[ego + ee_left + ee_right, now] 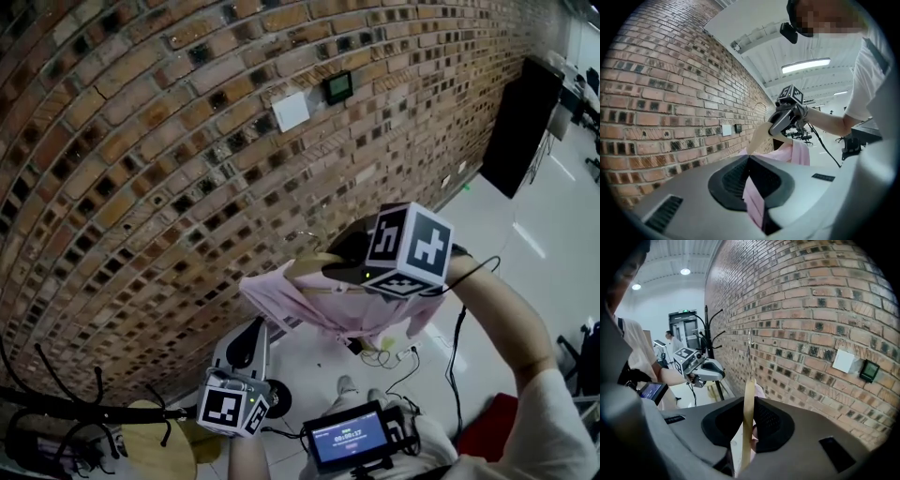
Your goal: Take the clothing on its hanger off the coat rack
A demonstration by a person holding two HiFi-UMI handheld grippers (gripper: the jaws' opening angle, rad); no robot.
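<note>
Clamping the wooden hanger (748,394), the right tool (747,425) has its jaws closed flat against the hanger's neck. The pink clothing (328,309) hangs on that hanger in mid-air before the brick wall (187,141), well apart from the coat rack (66,408) at 8 o'clock in the head view. The left tool (752,187), at 7 o'clock from the clothing, is clenched on a fold of the pink fabric.

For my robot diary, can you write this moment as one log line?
right tongs: shut on hanger | left tongs: shut on pink garment | hanger: off coat rack, near brick wall
</note>
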